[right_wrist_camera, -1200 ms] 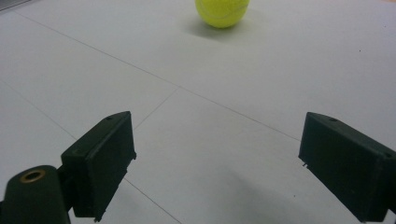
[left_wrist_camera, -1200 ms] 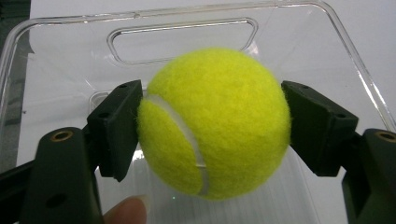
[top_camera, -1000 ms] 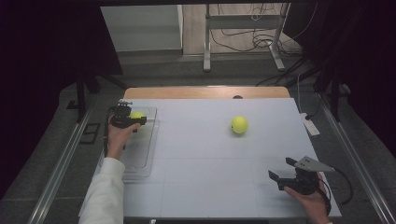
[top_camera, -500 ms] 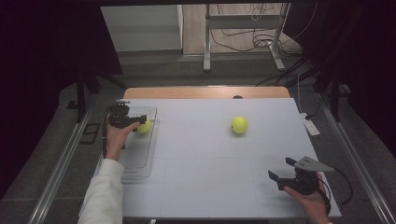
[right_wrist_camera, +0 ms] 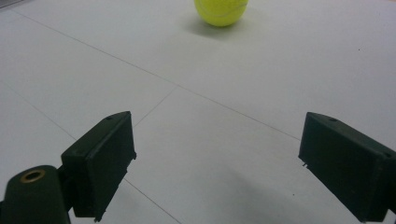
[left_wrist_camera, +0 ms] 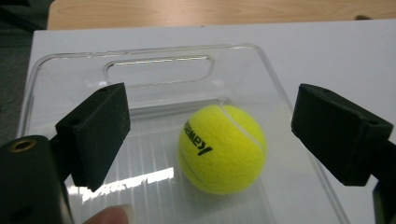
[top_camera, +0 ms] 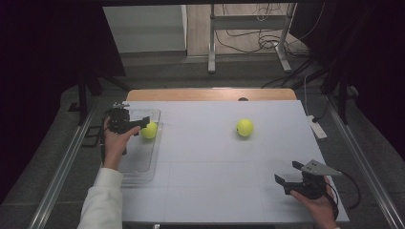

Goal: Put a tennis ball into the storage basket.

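Judging by how things lie, I am halfway: my left hand-held gripper (left_wrist_camera: 210, 140), its jaws just opened wide and holding nothing, hangs over one tennis ball (left_wrist_camera: 222, 148) resting in the clear tray (left_wrist_camera: 70, 63). My right hand-held gripper (right_wrist_camera: 217, 163) waits spread and bare on the worktop (top_camera: 200, 157). Farther off, a second ball (top_camera: 244, 127), fuzzy yellow-green, lies well apart, not yet collected.

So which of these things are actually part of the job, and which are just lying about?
Part of the job:
- tennis ball in the tray, just let go
- clear plastic tray
- second tennis ball, on the white table
- left hand-held gripper, jaws just opened
- right hand-held gripper, open

Just lying about:
- white power strip at the table's edge
- metal stand
- cables on the floor
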A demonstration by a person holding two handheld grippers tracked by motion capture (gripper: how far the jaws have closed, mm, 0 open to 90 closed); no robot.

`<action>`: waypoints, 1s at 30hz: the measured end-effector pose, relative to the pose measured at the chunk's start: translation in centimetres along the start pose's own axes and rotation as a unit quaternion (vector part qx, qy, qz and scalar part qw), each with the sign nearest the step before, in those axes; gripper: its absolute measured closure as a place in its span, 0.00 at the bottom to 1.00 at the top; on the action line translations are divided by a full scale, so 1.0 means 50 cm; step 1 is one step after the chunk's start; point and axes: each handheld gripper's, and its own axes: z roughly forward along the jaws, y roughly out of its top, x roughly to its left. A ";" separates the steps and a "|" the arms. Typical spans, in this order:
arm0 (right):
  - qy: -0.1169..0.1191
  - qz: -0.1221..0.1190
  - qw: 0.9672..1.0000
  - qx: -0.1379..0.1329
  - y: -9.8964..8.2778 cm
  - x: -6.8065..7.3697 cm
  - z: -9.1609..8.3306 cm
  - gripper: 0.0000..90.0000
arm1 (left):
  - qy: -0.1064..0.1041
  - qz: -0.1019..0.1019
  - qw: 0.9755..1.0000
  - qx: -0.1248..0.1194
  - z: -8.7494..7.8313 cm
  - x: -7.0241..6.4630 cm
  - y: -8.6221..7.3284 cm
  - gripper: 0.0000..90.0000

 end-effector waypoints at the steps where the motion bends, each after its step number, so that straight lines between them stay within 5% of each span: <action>1: 0.000 0.000 1.000 0.001 0.000 0.000 0.000 0.12 | -0.011 0.001 1.000 -0.006 -0.007 -0.004 -0.003 0.14; 12: -0.002 0.000 1.000 0.000 -0.001 -0.001 -0.002 0.12 | -0.052 0.020 0.998 -0.036 -0.044 -0.037 -0.007 0.15; 24: -0.001 -0.001 1.000 0.001 -0.002 0.001 -0.004 0.12 | -0.087 0.063 0.993 -0.055 -0.080 -0.089 -0.013 0.15; 30: -0.002 -0.002 1.000 0.000 -0.002 0.000 -0.004 0.12 | -0.108 0.067 0.990 -0.061 -0.090 -0.103 -0.014 0.15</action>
